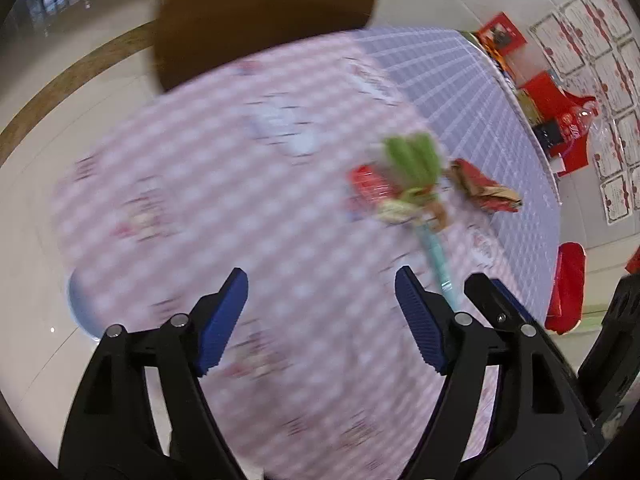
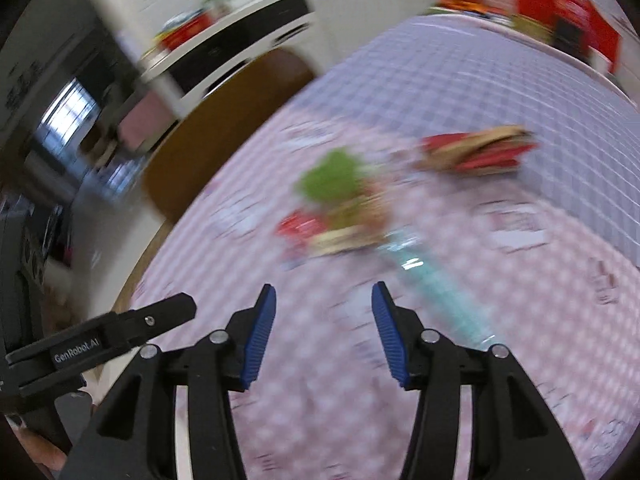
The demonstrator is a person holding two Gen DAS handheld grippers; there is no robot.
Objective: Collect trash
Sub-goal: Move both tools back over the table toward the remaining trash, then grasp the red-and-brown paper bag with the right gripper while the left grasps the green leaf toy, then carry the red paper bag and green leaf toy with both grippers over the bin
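Both views are motion-blurred. A heap of trash lies on the pink checked tablecloth (image 1: 208,208): a green wrapper (image 1: 412,156), a red wrapper (image 1: 370,184) and a teal stick-like item (image 1: 436,256). A crumpled red and brown wrapper (image 1: 484,188) lies apart to the right. In the right wrist view I see the green wrapper (image 2: 336,180), the teal item (image 2: 436,280) and the red-brown wrapper (image 2: 476,148). My left gripper (image 1: 320,312) is open and empty above the cloth, short of the heap. My right gripper (image 2: 324,320) is open and empty, also short of the heap.
A brown chair (image 1: 260,16) stands at the table's far side. A blue-grey checked cloth (image 1: 480,92) covers the far right of the table. Red boxes and a bottle (image 1: 576,120) stand at its far edge. The right gripper's body (image 1: 496,312) shows beside my left gripper.
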